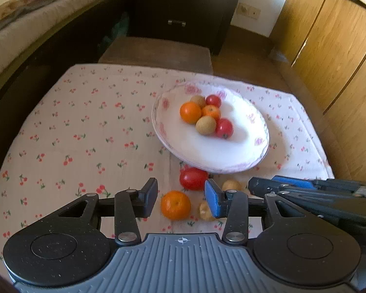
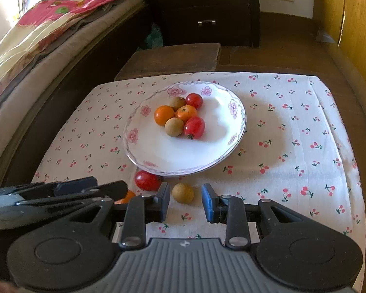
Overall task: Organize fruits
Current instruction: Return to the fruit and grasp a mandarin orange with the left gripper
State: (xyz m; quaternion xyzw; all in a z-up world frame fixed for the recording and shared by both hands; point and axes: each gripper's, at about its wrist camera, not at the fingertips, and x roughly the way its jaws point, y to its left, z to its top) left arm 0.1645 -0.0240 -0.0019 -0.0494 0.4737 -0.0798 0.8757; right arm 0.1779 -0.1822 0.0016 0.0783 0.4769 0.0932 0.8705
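Left claw point(image 1: 180, 199), spread, frames one loose orange mandarin point(image 1: 175, 205). At twelve o'clock, the white flower-rimmed plate point(image 2: 139, 151) holds six fruits. Right claw point(image 2: 186, 201), nearly pressed together and empty, frames one tan longan point(image 2: 182, 193); bare cherry-print counter point(image 2: 292, 146) at two o'clock.

A: Where does your left camera look from?

B: It sits on your left gripper point(image 1: 180, 199) and looks forward and down along its fingers point(image 1: 213, 201). It is close to the bench point(image 1: 73, 127). The plate point(image 1: 231, 156) is just past the fingers, a bit to the right.

A: And your right camera?

B: It sits on your right gripper point(image 2: 185, 204) and looks down the same way, from just beside the other. The plate point(image 2: 173, 156) is a bit to the left.

A: What do both see?

B: The plate, the cherry cloth point(image 2: 292, 131), the dark drawers point(image 2: 207, 7), and each other's gripper at the side.
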